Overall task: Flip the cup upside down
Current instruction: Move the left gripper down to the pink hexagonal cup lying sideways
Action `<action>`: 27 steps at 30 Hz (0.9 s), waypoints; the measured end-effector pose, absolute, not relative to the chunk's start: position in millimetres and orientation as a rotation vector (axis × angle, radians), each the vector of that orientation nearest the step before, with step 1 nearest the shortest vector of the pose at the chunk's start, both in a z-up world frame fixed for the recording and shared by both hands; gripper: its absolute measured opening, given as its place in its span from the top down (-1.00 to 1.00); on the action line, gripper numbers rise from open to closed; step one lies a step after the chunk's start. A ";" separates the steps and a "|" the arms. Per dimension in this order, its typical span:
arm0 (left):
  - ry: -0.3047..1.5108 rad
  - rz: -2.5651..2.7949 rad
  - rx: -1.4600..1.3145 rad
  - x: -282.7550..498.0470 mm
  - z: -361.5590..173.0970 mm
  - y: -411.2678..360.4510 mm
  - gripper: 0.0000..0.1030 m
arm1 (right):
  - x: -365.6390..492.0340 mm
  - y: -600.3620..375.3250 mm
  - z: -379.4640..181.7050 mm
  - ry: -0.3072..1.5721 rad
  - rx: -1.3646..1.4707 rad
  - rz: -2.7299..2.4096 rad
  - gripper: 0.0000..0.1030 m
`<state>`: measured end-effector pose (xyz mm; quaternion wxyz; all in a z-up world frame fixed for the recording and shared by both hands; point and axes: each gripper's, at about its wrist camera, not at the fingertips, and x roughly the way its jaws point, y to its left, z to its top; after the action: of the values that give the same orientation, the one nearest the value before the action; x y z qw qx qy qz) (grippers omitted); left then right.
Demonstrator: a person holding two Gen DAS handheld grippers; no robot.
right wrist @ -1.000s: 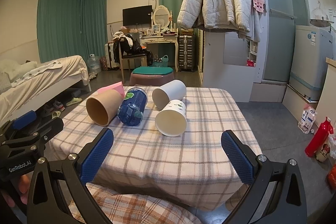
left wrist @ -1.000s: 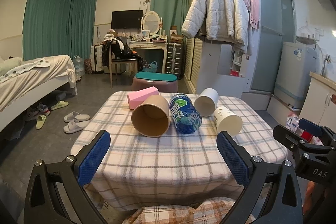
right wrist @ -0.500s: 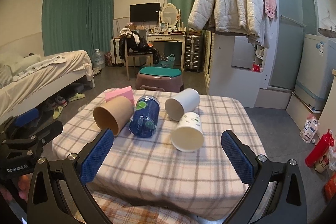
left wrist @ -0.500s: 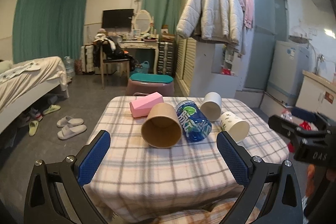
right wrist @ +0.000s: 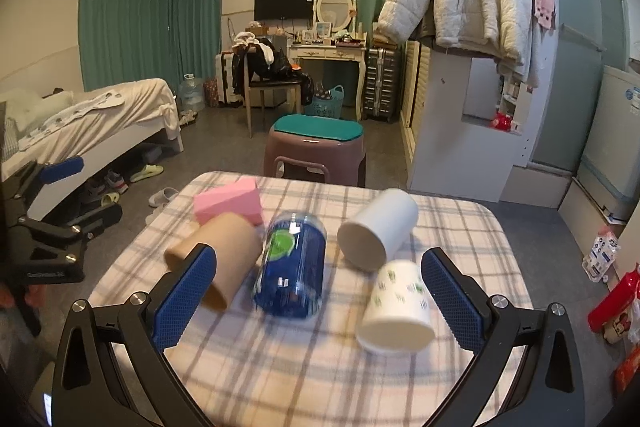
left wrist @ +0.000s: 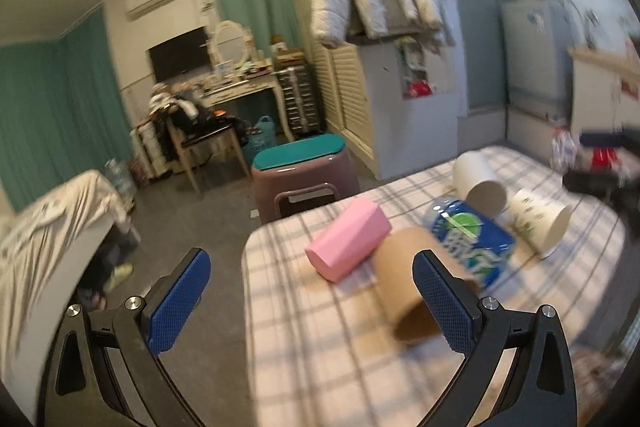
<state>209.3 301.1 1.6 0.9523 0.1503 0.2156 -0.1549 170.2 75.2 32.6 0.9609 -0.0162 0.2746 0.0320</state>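
Observation:
Three cups lie on their sides on the plaid-covered table (right wrist: 460, 223): a brown paper cup (right wrist: 230, 251), a plain white cup (right wrist: 378, 229) and a white cup with a green print (right wrist: 398, 307). A blue bottle (right wrist: 292, 267) lies between the brown and white cups. My right gripper (right wrist: 318, 301) is open and empty, low over the table's near side. My left gripper (left wrist: 312, 301) is open and empty at the table's left edge, its right finger in front of the brown cup (left wrist: 408, 279). The left view is blurred.
A pink block (right wrist: 230, 201) lies behind the brown cup. A purple stool with a teal seat (right wrist: 316, 147) stands beyond the table. A bed (right wrist: 92, 119) is at the left, a wardrobe (right wrist: 452, 115) at the right. The left gripper also shows at the left of the right wrist view (right wrist: 52, 211).
Both grippers have moved closer to the table. The left gripper swung left and tilted, so the cups now sit to its right. The cups have not moved.

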 end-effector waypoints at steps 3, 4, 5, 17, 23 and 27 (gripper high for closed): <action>0.436 -0.378 0.398 245.4 -13.1 296.8 -1.00 | 198.0 78.4 34.0 0.563 -0.030 0.062 -1.00; 0.438 -0.391 0.417 254.3 -18.0 295.7 -1.00 | 208.4 79.1 32.3 0.565 -0.033 0.061 -1.00; 0.439 -0.408 0.437 264.9 -23.1 293.4 -1.00 | 217.3 81.0 30.4 0.569 -0.037 0.062 -1.00; 0.516 -0.676 0.572 342.6 -89.5 273.9 -1.00 | 279.4 90.3 -6.0 0.645 -0.054 0.051 -1.00; 0.529 -0.733 0.594 351.6 -102.7 259.2 -0.99 | 284.1 86.0 -13.9 0.662 -0.050 0.033 -1.00; 0.546 -0.763 0.604 351.7 -105.6 250.2 -0.70 | 282.8 83.3 -15.9 0.666 -0.054 0.029 -1.00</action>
<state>351.7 250.2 -105.6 0.8484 0.2867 0.2590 -0.3619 282.8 83.3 -15.9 0.9446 -0.0264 0.3269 0.0144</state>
